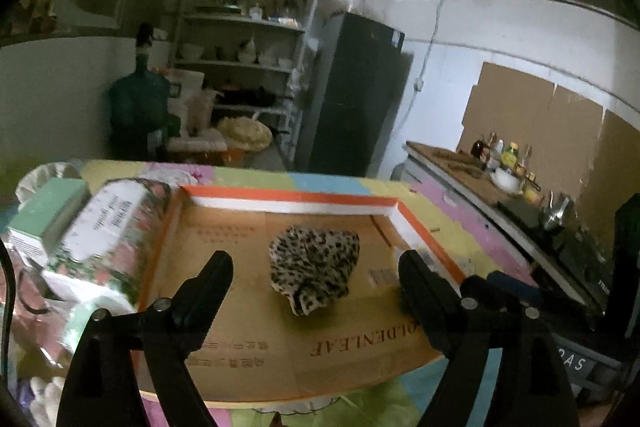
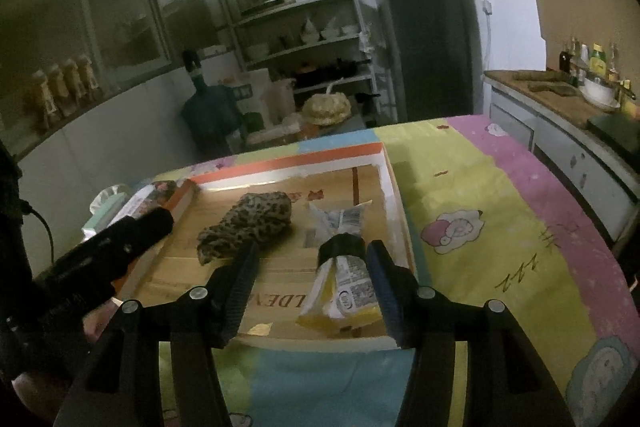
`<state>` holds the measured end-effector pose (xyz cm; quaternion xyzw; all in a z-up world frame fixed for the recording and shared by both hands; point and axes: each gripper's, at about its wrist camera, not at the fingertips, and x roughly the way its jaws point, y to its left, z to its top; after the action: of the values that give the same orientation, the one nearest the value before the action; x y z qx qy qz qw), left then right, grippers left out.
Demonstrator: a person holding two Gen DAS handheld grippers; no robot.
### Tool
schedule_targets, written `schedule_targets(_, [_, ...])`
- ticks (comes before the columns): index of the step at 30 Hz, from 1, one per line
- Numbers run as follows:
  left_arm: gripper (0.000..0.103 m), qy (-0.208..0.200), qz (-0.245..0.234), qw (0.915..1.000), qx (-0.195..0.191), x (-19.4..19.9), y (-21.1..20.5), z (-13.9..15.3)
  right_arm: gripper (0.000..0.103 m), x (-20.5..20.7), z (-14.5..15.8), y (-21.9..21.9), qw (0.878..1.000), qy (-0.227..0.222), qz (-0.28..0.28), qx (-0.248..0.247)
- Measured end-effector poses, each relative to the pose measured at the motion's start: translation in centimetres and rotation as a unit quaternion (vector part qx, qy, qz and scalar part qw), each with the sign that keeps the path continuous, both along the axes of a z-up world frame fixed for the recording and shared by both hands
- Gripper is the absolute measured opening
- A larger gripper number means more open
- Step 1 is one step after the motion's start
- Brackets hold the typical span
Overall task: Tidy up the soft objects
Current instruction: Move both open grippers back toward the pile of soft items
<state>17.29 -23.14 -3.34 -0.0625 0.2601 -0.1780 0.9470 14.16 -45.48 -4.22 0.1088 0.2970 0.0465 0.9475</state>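
Note:
A leopard-print soft cloth (image 1: 314,269) lies in a shallow cardboard box lid (image 1: 288,201) with an orange rim. My left gripper (image 1: 316,267) is open, its fingers either side of the cloth and just short of it. In the right wrist view the cloth (image 2: 248,223) lies in the same lid (image 2: 360,155). A yellow and clear packet with a black band (image 2: 342,283) lies in the lid between the fingers of my right gripper (image 2: 312,259), which is open. The left gripper's body (image 2: 120,239) shows at the left.
A floral-wrapped roll (image 1: 108,231) and a green box (image 1: 44,211) sit left of the lid on a colourful cloth-covered table (image 2: 500,227). A counter with bottles and a bowl (image 2: 592,87) runs along the right. Shelves (image 1: 248,39) and a dark fridge (image 1: 356,91) stand behind.

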Motion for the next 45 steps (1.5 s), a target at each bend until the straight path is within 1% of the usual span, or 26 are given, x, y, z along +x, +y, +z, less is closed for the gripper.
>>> schedule_targets(2, [0.085, -0.003, 0.002, 0.9999, 0.014, -0.3, 0.3, 0.4, 0.059, -0.6, 0.5, 0.3, 1.0, -0.007, -0.004, -0.003])
schedule_targets(4, [0.085, -0.018, 0.006, 0.9989, 0.044, -0.8, 0.6, 0.9, 0.059, -1.3, 1.0, 0.9, 1.0, -0.017, -0.007, -0.008])
schedule_targets(5, [0.085, -0.023, 0.006, 0.9984, 0.052, -1.1, 0.7, 1.0, 0.06, -1.6, 1.3, 1.2, 1.0, -0.022, -0.009, -0.008])
schedule_targets(7, [0.085, -0.031, 0.005, 0.9977, 0.06, -1.8, 1.1, 1.4, 0.067, -2.5, 1.9, 1.8, 0.999, -0.036, -0.015, -0.006])
schedule_targets(8, [0.085, -0.034, 0.004, 0.9977, 0.059, -2.2, 1.4, 1.5, 0.072, -2.8, 2.2, 2.0, 0.999, -0.041, -0.016, -0.005])
schedule_targets(12, [0.085, -0.047, 0.019, 0.9972, 0.055, -3.4, 3.0, 2.2, 0.072, -4.5, 3.2, 3.5, 0.998, -0.065, -0.025, -0.002])
schedule_targets(15, [0.085, -0.057, 0.028, 0.9967, 0.051, -4.1, 4.2, 2.8, 0.072, -5.4, 3.8, 4.5, 0.997, -0.074, -0.028, -0.001])
schedule_targets(19, [0.085, -0.078, 0.034, 0.9956, 0.04, -5.5, 6.3, 3.5, 0.073, -6.5, 4.3, 6.1, 0.996, -0.082, -0.024, -0.003])
schedule_targets(29, [0.084, -0.1, 0.057, 0.9925, 0.042, -8.2, 10.5, 4.9, 0.074, -8.7, 5.4, 11.0, 0.994, -0.108, -0.001, -0.016])
schedule_targets(32, [0.084, -0.104, 0.064, 0.9913, 0.049, -8.9, 11.9, 5.2, 0.074, -9.1, 5.9, 12.4, 0.993, -0.116, 0.006, -0.024])
schedule_targets(37, [0.084, -0.109, 0.078, 0.9897, 0.048, -9.8, 14.5, 5.2, 0.074, -9.2, 6.5, 14.7, 0.992, -0.125, 0.025, -0.023])
schedule_targets(41, [0.084, -0.115, 0.089, 0.9878, 0.055, -10.3, 16.6, 5.1, 0.074, -9.1, 6.6, 16.4, 0.991, -0.127, 0.04, -0.023])
schedule_targets(45, [0.084, -0.112, 0.102, 0.987, 0.054, -10.6, 18.7, 4.8, 0.074, -8.7, 6.5, 18.3, 0.99, -0.124, 0.057, -0.024])
